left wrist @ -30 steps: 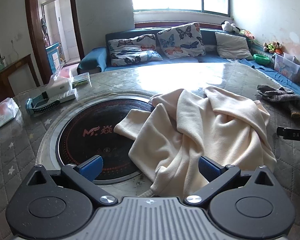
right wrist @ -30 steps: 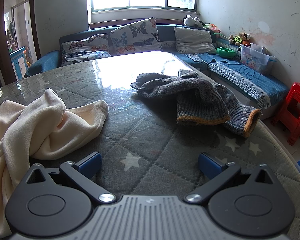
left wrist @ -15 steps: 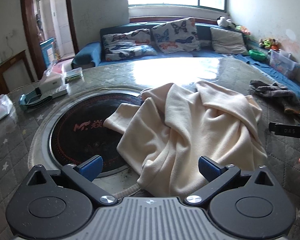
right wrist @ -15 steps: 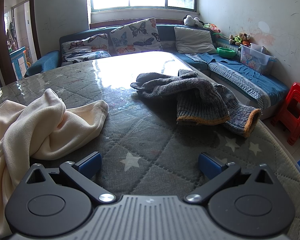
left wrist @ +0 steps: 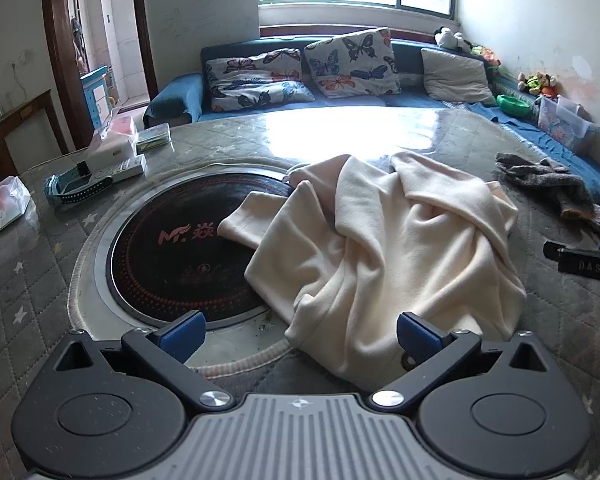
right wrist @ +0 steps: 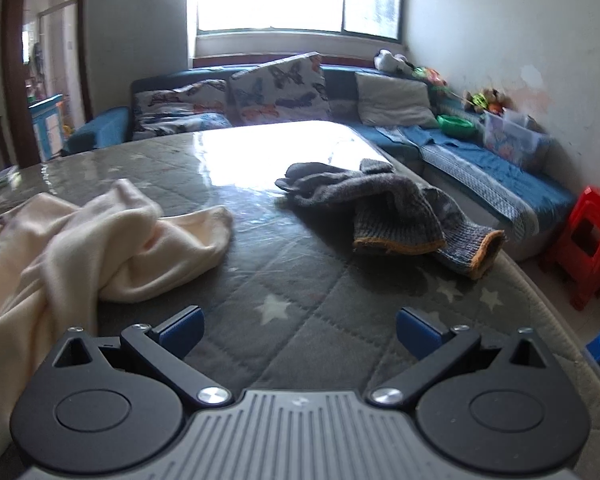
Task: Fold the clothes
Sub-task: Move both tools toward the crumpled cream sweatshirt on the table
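- The table (left wrist: 380, 136) fills the lower two thirds of both views. Its quilted, star-printed cover under clear film gives me a broad flat surface, which I judge is why the clothes lie here.
- The round dark cooktop (left wrist: 180, 248), set into the table, sits at centre left of the left wrist view. It is only part of the surface, though the garment overlaps it.
- The cream garment (left wrist: 384, 248) lies in a crumpled heap at the centre of the left wrist view, with one sleeve-like end draped over the cooktop's right edge. In the right wrist view it occupies the left side (right wrist: 80, 248). It is bunched with no fold made, so I judge the task is at its start.
- The left gripper (left wrist: 298, 334) sits at the bottom centre of its view, jaws spread wide and empty. The near hem of the cream garment lies between and just beyond the blue pads; I read this as lining up to take that hem.
- The right gripper (right wrist: 298, 330) sits at the bottom centre of its view, also wide open and holding nothing, over bare table cover. It points between the two garments, to my eye waiting its turn.
- The grey knit garment (right wrist: 388, 216), with orange-edged cuffs, lies right of centre in the right wrist view, well apart from the cream one, probably next in the queue.
- The boxes and packets (left wrist: 112, 152) sit at the left edge of the left wrist view, out of the folding area.
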A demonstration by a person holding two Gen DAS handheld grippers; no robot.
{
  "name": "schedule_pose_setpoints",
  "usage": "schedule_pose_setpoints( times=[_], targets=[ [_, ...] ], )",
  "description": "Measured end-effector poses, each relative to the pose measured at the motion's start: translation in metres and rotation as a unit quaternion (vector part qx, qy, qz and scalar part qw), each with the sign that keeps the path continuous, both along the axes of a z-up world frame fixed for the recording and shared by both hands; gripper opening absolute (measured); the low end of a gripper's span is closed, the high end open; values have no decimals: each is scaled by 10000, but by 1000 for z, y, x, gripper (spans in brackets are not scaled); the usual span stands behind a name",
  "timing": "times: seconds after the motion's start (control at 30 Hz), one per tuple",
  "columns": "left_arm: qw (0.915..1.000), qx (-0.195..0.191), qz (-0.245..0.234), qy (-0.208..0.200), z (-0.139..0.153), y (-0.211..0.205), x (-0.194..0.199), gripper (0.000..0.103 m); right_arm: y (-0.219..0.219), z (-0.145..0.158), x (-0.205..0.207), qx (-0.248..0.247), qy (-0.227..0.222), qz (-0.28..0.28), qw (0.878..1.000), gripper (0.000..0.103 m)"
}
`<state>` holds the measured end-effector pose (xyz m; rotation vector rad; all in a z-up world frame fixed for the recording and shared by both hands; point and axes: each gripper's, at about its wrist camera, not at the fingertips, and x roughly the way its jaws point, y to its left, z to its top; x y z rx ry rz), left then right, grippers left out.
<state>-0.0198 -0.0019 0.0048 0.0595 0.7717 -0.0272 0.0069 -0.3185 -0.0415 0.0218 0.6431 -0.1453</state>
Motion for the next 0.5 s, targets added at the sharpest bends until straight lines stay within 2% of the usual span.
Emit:
schedule_pose_setpoints(
  times=[0.27, 0.5],
  targets=[
    [9999, 7, -92, -104, 6, -2, -29, 103, 25, 20, -53, -195, -246, 606, 9977, 103],
    [9993, 252, 109, -240, 5, 4, -58, 103, 40, 26, -96, -194, -360, 904, 9951, 103]
  ],
)
